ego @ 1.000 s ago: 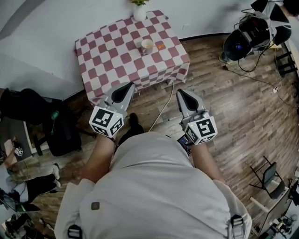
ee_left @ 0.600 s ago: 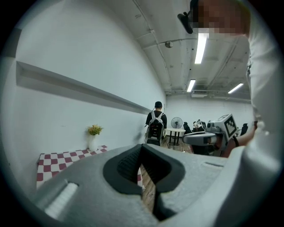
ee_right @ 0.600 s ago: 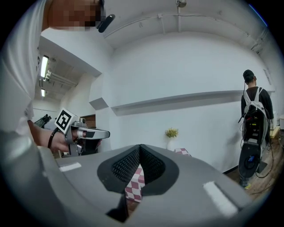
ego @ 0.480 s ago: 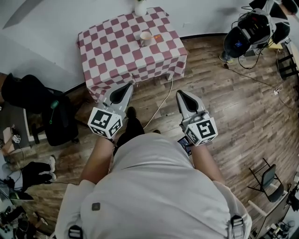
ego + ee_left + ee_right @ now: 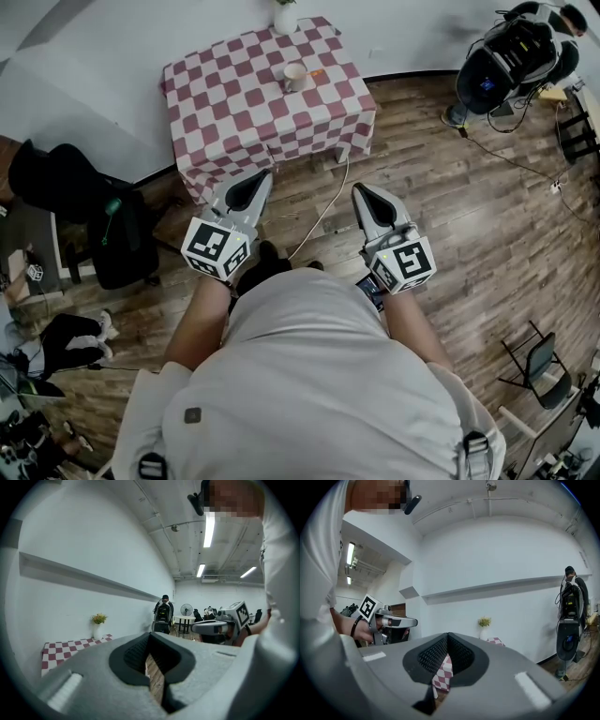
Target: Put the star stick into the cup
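The table with the red-and-white checked cloth [image 5: 234,103] stands against the wall, far ahead. On it sit a pale cup [image 5: 293,76] and, just to its right, a small orange piece that looks like the star stick [image 5: 321,70]. My left gripper [image 5: 255,180] and right gripper [image 5: 364,191] hang over the wooden floor, well short of the table. Both are shut with nothing between the jaws. In the left gripper view the shut left gripper [image 5: 149,637] points past the table's corner [image 5: 70,648]. The right gripper [image 5: 448,637] shows checked cloth [image 5: 443,672] below its tips.
A white vase with yellow flowers [image 5: 284,17] stands at the table's back edge. A white cable [image 5: 323,211] trails across the floor. Dark bags [image 5: 56,187] lie at the left, black equipment [image 5: 511,56] at the upper right, a folding chair [image 5: 539,361] at the lower right.
The table and cup have slid slightly up in the head view. Both grippers stay shut and in nearly the same place over the floor.
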The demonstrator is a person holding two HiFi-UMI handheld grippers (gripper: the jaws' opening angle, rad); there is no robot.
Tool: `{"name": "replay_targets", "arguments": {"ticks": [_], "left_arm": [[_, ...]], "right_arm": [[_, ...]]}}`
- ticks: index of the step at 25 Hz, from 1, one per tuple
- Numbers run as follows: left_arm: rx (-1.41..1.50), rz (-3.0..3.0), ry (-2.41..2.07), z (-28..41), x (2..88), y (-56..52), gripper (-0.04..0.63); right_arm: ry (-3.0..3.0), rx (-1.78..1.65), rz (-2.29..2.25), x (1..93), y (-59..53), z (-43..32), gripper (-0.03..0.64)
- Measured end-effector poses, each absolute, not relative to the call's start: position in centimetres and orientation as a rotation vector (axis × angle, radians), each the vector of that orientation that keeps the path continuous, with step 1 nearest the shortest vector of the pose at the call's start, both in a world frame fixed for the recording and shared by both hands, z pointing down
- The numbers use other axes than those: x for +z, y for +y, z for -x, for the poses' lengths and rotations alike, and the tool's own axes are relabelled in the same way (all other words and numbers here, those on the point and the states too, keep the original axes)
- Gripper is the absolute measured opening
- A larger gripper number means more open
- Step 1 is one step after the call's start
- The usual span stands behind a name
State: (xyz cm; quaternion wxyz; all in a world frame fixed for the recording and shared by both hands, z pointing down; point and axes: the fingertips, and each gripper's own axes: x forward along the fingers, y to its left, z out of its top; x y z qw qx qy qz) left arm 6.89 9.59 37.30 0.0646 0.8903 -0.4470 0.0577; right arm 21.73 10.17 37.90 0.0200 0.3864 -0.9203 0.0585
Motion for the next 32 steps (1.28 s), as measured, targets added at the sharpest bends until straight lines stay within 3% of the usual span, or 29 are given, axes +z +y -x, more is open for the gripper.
{"name": "replay_targets", "arguments": {"ticks": [32], "left_arm": [[0.171, -2.708, -1.321, -7.6, 36.9, 11.2, 0.003]], "right_arm": [[-2.868, 0.167, -1.186, 37.6, 11.6, -21.2, 0.009]]}}
